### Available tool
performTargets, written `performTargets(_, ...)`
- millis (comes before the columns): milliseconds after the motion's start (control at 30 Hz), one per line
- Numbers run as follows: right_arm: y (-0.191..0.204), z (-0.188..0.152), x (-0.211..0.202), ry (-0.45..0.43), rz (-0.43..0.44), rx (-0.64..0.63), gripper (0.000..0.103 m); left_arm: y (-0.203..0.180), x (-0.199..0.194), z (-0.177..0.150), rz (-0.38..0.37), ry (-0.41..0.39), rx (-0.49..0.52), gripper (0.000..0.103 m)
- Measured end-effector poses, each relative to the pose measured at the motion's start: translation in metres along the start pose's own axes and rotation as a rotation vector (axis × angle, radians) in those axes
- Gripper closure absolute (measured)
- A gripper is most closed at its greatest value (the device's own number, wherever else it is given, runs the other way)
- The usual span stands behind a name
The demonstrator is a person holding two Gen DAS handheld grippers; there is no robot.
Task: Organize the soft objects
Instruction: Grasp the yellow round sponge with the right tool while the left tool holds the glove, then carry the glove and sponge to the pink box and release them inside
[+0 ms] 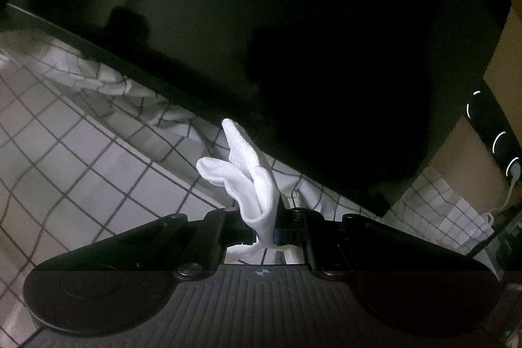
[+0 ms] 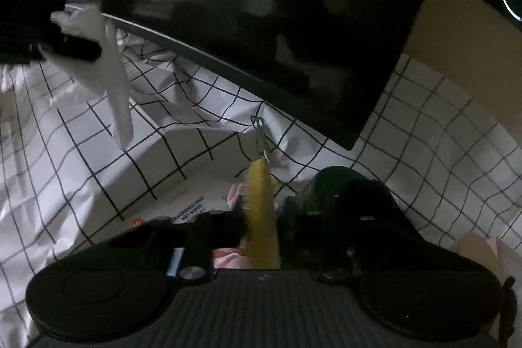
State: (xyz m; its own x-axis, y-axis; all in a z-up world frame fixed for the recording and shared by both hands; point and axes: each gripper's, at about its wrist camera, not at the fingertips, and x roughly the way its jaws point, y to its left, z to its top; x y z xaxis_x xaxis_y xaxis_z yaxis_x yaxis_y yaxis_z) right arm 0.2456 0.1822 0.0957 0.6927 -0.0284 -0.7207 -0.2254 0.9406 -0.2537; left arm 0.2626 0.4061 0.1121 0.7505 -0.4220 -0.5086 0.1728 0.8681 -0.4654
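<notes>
In the left wrist view my left gripper [image 1: 265, 232] is shut on a white sock [image 1: 248, 178], which sticks up and forward from between the fingers. The right wrist view shows that gripper [image 2: 70, 49] at the upper left, with the sock [image 2: 112, 87] hanging below it over the checked cloth. My right gripper [image 2: 261, 234] is closed around a yellow fuzzy soft item [image 2: 261, 211] with a thin green loop [image 2: 259, 132] at its top. Both pads look pressed against it.
A large black screen [image 2: 293, 22] leans over the back of the scene. White cloth with a black grid [image 2: 98, 178] covers the surface and folds. A wet-wipes pack [image 2: 189, 206], something pink [image 2: 233, 194] and a dark green round object [image 2: 336, 180] lie near the right gripper.
</notes>
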Motion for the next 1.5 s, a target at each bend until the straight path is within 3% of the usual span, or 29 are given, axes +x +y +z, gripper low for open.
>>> performTargets(300, -0.006, 0.021, -0.026, -0.084, 0.007, -0.054, 0.088, -0.021, 0.01, 0.014, -0.04, -0.019, 0.049, 0.092)
performTargets(733, -0.074, 0.042, -0.1, -0.246, -0.209, -0.078, 0.089, -0.107, 0.033, 0.052, -0.094, -0.151, 0.202, 0.092)
performTargets(1267, -0.203, -0.032, -0.193, -0.274, -0.509, 0.071, 0.089, -0.275, 0.058, 0.017, -0.324, -0.109, 0.374, 0.092)
performTargets(1500, -0.259, -0.078, -0.219, -0.263, -0.572, 0.161, 0.088, -0.365, 0.094, -0.024, -0.453, 0.007, 0.419, 0.092)
